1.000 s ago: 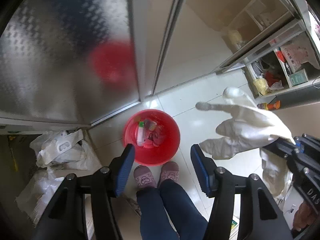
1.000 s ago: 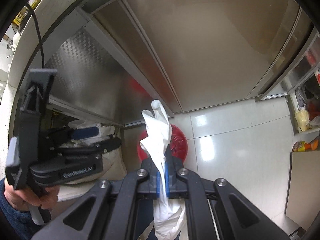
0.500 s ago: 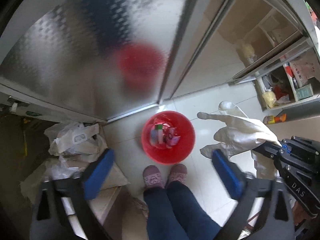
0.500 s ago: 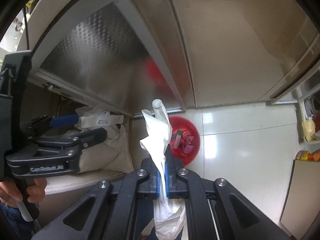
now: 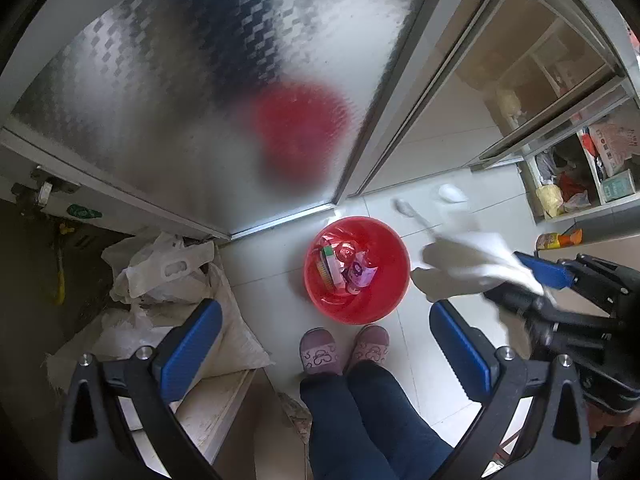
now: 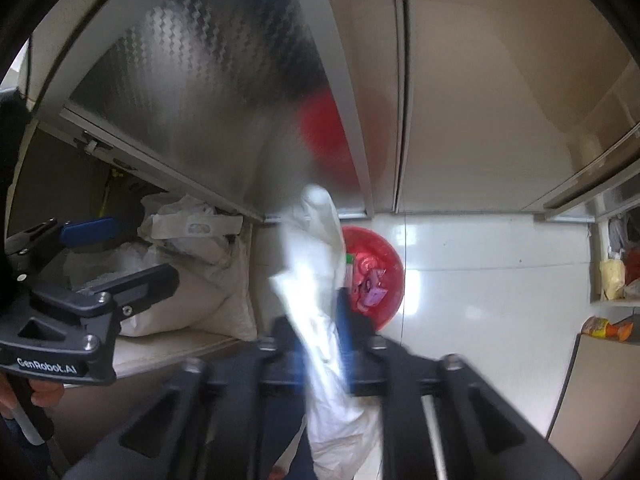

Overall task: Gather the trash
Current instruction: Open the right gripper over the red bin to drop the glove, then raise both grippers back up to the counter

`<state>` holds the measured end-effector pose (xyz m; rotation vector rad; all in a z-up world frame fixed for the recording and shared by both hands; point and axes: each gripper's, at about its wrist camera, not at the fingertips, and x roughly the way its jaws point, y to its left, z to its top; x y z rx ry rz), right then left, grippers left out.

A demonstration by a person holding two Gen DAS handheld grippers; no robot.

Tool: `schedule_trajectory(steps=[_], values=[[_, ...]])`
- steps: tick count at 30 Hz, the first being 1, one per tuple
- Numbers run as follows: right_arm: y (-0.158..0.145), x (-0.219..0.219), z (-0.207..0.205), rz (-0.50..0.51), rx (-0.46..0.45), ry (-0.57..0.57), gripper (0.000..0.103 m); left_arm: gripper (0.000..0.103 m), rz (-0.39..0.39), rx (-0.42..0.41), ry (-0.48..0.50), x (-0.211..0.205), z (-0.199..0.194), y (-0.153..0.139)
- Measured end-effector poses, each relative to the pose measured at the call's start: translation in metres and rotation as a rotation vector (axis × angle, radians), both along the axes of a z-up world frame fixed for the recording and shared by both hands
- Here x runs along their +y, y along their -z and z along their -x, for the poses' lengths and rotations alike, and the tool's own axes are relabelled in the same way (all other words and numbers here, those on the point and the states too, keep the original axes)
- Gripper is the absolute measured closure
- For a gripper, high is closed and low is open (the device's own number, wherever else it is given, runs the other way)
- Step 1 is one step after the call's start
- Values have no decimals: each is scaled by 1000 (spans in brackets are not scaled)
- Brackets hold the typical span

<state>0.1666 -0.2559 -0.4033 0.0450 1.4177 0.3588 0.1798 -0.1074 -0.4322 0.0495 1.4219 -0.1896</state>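
A red bin (image 5: 384, 300) holding bits of trash stands on the white tiled floor, just beyond the person's slippers (image 5: 320, 352). My left gripper (image 5: 326, 344) points straight down above it, jaws wide open with nothing between them. A white rubber glove (image 5: 472, 264) hangs at the right of the bin, between the fingers of my right gripper (image 5: 532, 286). In the right wrist view the glove (image 6: 316, 248) is blurred and stands between the blue pads (image 6: 344, 312). The right gripper (image 6: 320, 328) has its jaws opening, and the pads no longer pinch the glove. The bin (image 6: 388, 264) shows behind it.
White sacks and plastic bags (image 5: 160, 272) are piled on a low ledge left of the bin. A patterned metal cabinet door (image 5: 200, 100) rises behind it. Open shelves with clutter (image 5: 580, 176) and an orange bottle (image 5: 558, 240) are at the right. My left gripper (image 6: 132, 252) shows at the left.
The left jaws spread from half to fully open and the left gripper shifted. The right jaws, shut on the glove before, have parted and the glove now blurs.
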Motion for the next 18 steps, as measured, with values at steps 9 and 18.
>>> schedule_trajectory(steps=[9, 18], values=[[-17, 6, 9, -14, -6, 15, 18, 0, -1, -45, -8, 12, 12, -32], [-93, -5, 25, -13, -72, 51, 8, 0, 7, -106, -11, 25, 29, -112]])
